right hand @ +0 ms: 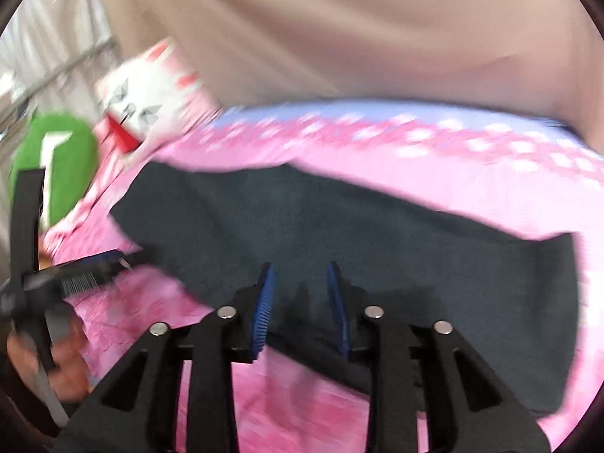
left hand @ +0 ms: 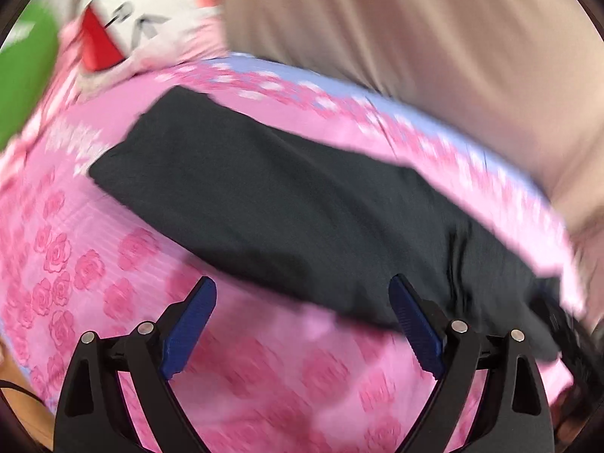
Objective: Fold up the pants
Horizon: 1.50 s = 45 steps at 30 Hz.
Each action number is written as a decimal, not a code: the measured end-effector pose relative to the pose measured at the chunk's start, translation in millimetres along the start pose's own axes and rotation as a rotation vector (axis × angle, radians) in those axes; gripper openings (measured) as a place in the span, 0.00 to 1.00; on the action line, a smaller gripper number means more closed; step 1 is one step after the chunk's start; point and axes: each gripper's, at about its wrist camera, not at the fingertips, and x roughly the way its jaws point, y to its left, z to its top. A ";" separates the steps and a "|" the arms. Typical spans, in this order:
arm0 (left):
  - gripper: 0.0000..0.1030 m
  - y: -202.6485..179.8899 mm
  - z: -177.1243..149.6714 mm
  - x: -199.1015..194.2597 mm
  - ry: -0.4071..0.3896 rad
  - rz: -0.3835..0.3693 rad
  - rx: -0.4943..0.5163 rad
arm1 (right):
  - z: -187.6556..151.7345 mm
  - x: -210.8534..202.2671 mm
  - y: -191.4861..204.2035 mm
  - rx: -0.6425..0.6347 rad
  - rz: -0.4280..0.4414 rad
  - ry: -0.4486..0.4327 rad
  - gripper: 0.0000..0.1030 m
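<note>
both grippers stood open and empty: the right gripper [right hand: 301, 304] hung over the near edge of the dark pants [right hand: 339, 226], whose length ran sideways, the left gripper [left hand: 302, 321] just short.

One pair of dark pants [left hand: 287, 204], one pink sheet [left hand: 94, 264], one white pillow [right hand: 151, 87], two grippers.

Both wrist views, seemingly close, downward over pants [left hand: 287, 204].
</note>
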 end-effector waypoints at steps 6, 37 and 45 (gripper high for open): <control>0.89 95.8 51.2 18.5 -0.033 0.070 -0.281 | -30.3 -43.5 -123.2 0.296 -0.209 0.009 0.51; 0.15 64.4 33.5 14.7 0.145 -0.118 -0.240 | -63.6 -107.4 -188.9 0.299 -0.541 0.039 0.20; 0.24 76.1 21.1 19.1 0.167 -0.072 -0.320 | -31.3 -50.9 -54.3 0.037 0.020 0.033 0.48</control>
